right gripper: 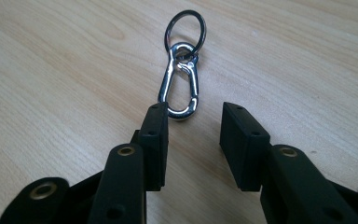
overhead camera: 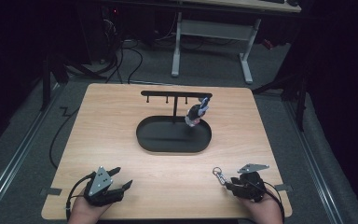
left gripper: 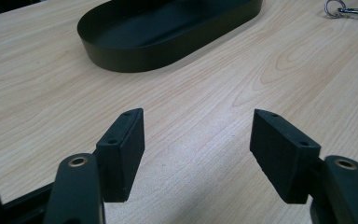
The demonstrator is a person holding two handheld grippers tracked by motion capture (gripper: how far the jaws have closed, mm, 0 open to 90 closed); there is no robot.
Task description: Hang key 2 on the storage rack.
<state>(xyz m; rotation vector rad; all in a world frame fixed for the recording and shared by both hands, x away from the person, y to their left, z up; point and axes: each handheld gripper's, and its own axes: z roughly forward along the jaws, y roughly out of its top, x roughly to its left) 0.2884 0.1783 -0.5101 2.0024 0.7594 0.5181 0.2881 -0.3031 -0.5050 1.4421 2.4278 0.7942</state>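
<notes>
Right gripper [right gripper: 193, 128] with its fingers [right gripper: 154, 135] parted and pressing on nothing; the carabiner clip [right gripper: 181, 79] lies flat on the wooden surface [overhead camera: 121, 140] just ahead of them, its lower curve beside the left fingertip and not between the pads. The clip is a polished silver snap hook with a sprung gate, linked at its far end to a darker round split ring [right gripper: 185, 29]. In the high view it lies near the front right edge of the surface, well apart from the black oval tray [overhead camera: 144, 140], whose T-shaped hook stand [overhead camera: 175, 95] already carries a small multicoloured charm [overhead camera: 196, 114]. To regrasp well, the fingers should probably centre on the clip's long body and close across its narrow width, low to the surface, so it cannot swivel. Left gripper [left gripper: 196, 135] rests open over bare wood.
</notes>
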